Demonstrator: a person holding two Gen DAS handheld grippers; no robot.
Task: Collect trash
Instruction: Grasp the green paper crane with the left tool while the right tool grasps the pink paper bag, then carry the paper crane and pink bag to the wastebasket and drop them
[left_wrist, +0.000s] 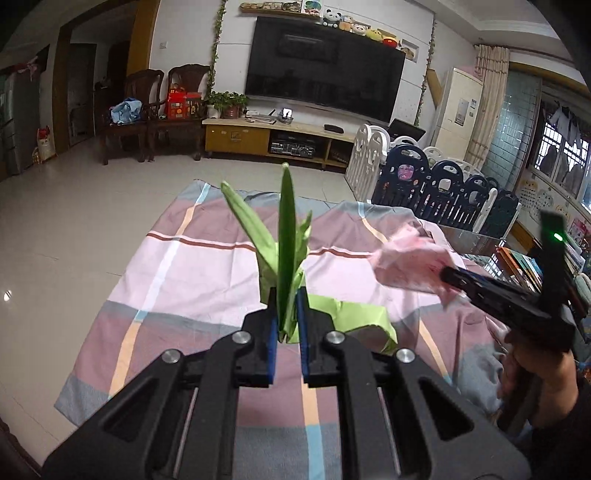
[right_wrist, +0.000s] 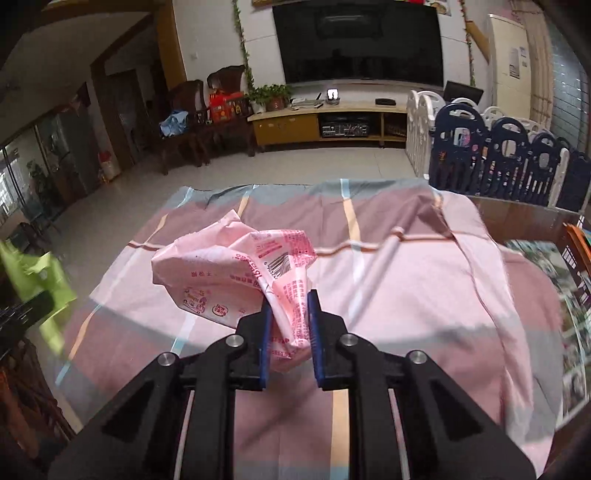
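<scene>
With the crumpled green paper wrapper clamped in the left hand-held gripper and the pink printed plastic bag in the right hand-held gripper, above the plaid-covered worktop, both pinches should be kept firm during carrying.

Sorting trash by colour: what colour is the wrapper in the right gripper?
Pink wrapper with red print, clearest in the right wrist view.

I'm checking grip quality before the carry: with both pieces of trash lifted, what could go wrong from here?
The left claw pinches only a thin fold of the green wrapper; its loose tail hangs below and could snag the checked cloth or slip free. The right claw grips the pink packaging by one twisted corner, so the bulky part might tear or swing loose.
</scene>
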